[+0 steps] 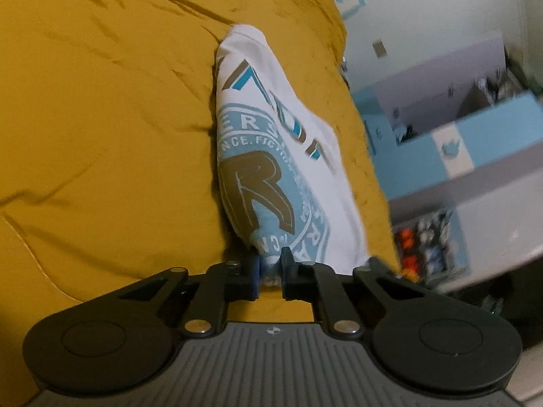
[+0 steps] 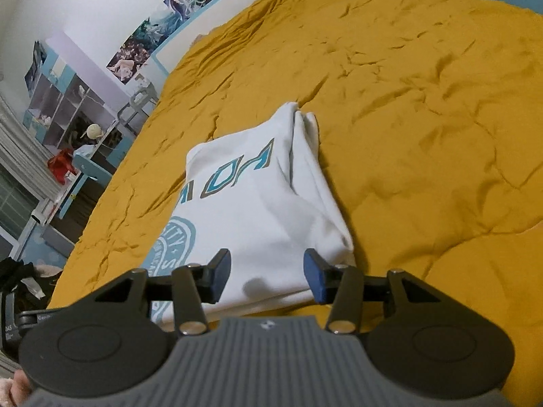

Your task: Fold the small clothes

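A white T-shirt with a light-blue and brown printed crest lies folded on a bed covered by a mustard-yellow quilt. In the right wrist view it forms a narrow stack, its layered folded edges on the right side, and its near end reaches down to the gripper.

The left gripper has its jaws drawn nearly together, pinching a bunched bit of the T-shirt's printed fabric between the pads (the blue crest cloth fills the narrow gap). From that pinch the shirt runs away up the quilt as a long ridge, near the bed's right edge.

The right gripper hangs at the near end of the shirt with its jaws about halfway open. The 2 blue pads sit to either side of the white cloth, which lies below and between them, and neither pad presses on it.

Beyond the bed stand blue and white shelves, and posters line the wall.
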